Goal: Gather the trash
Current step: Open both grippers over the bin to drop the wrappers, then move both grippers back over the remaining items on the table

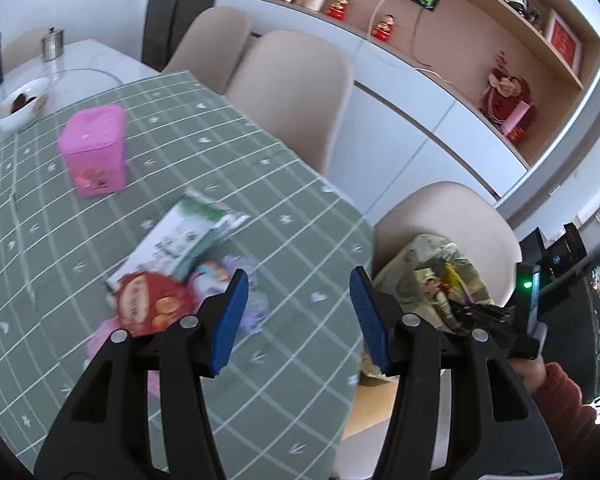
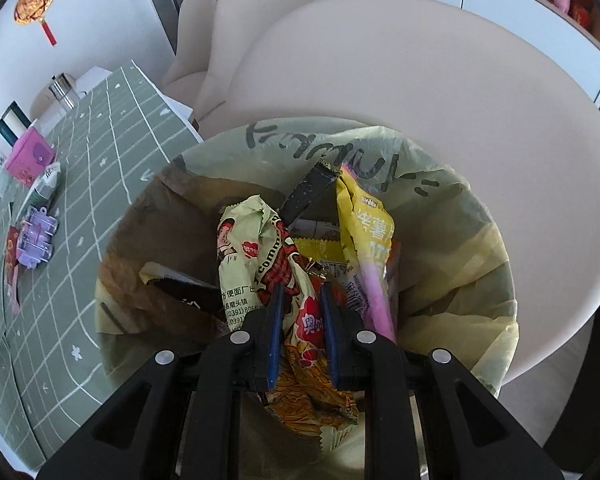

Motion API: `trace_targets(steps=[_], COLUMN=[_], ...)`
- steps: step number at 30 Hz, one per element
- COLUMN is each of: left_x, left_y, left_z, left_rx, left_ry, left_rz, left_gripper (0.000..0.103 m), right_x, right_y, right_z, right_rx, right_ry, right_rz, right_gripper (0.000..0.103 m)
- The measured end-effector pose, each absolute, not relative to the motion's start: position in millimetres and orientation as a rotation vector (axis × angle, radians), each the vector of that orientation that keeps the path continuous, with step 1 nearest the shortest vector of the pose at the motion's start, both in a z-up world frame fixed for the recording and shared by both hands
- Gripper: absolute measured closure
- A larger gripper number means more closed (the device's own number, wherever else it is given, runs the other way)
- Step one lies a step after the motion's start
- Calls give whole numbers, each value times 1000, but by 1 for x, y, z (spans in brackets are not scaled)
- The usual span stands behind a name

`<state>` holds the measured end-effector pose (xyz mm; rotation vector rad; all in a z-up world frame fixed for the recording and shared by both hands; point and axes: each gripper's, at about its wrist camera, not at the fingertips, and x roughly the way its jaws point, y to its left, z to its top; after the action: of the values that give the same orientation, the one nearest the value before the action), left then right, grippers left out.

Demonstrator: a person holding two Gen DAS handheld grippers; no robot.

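My left gripper (image 1: 298, 316) is open and empty above the green checked tablecloth (image 1: 220, 152). Just left of it lie a red snack packet (image 1: 148, 304), a purple plastic tray (image 1: 252, 300) and a green-and-white wrapper (image 1: 188, 236). My right gripper (image 2: 300, 320) is over the trash bin lined with a yellowish bag (image 2: 480, 240). Its jaws stand narrowly apart with an orange noodle wrapper (image 2: 312, 364) between them. The bin holds several wrappers, including a pale green one (image 2: 248, 248) and a yellow one (image 2: 364, 220). The bin also shows in the left wrist view (image 1: 432, 276).
A pink box (image 1: 96, 148) stands further back on the table. A white bowl (image 1: 20, 104) and a metal canister (image 1: 53, 44) sit at the far end. Beige chairs (image 1: 300, 96) line the table's right side; one (image 2: 420, 72) is behind the bin. Shelves with ornaments (image 1: 508, 108) are beyond.
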<state>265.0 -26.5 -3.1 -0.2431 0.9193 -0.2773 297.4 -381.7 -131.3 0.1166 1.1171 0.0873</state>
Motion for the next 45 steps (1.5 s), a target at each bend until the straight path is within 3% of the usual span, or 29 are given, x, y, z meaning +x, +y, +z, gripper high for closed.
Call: trace_targets(steps=[4,6,11,24,32,45], left_x=[256,253,251,251,246,246], left_y=[-2,13,52,134,105,106], left_z=[-4,-3,-4,-44,-76,-90], left_rx=[-260,-278,-338,-337,-204,-304], left_ry=[910,898,869,905,973,961], left_rz=[-264,-256,-206,-174,-307,-224], left_gripper=[53,53,53,53,53,53], right_x=[286,280,262,230,229,206], right_y=[-384,-385,-380,-325,-260,-213], right_z=[-114,-106,-84,-19,-34,-62], right_rx=[167,181,129,120,122,12], right_ry=[1069,1053,1015,827,907,959], right_rz=[79,74,27,184,292,269], right_gripper=[81,67,53,46,46,46])
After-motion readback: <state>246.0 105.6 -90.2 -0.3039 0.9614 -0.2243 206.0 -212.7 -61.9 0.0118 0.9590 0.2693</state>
